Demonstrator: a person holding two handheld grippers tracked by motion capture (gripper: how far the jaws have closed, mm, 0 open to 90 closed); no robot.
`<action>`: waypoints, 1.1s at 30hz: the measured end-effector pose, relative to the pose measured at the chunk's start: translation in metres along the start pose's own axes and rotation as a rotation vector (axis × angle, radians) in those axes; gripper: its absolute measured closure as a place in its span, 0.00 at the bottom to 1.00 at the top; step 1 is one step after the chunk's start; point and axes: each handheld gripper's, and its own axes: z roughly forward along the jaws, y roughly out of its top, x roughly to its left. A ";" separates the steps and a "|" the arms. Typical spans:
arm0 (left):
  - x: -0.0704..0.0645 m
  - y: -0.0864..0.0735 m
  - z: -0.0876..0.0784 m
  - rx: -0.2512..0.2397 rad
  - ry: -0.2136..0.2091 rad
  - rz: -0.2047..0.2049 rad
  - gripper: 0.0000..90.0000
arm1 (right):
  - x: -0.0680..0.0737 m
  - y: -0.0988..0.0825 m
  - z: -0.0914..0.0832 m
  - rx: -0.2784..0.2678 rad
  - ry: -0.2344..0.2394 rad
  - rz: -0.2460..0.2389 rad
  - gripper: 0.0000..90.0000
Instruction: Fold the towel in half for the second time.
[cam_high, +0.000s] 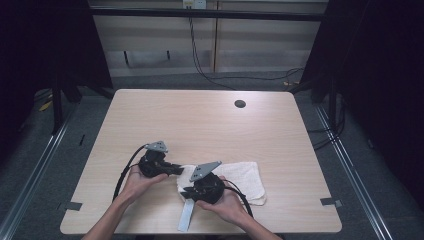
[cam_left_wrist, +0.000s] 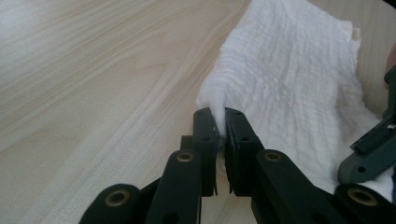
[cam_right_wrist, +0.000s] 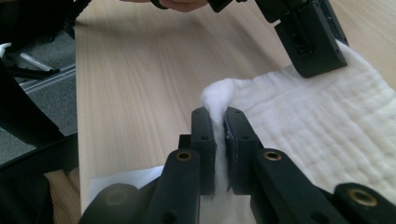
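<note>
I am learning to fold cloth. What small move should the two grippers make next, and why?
Probably lift both corners together and carry them across. The left gripper and the right gripper are each shut on a corner of the white towel, which lies flat on the table.

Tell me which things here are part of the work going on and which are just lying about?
In use:
- white towel, pinched at its left edge by both tools
- left tool, shut on a towel corner
- right tool, shut on another corner

Lying about:
- grey strip at the table's near edge
- tape pieces by the table's corners
- cables on the floor behind
</note>
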 end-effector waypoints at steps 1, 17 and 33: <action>0.000 0.000 -0.002 0.000 0.000 -0.002 0.93 | 0.000 0.001 0.000 -0.010 0.001 0.001 0.93; -0.006 0.011 -0.023 -0.053 0.031 -0.031 0.93 | -0.001 0.017 -0.020 -0.087 0.012 0.011 0.93; 0.002 0.009 -0.043 -0.073 0.059 -0.069 0.93 | 0.005 0.043 -0.013 -0.111 0.025 0.000 0.93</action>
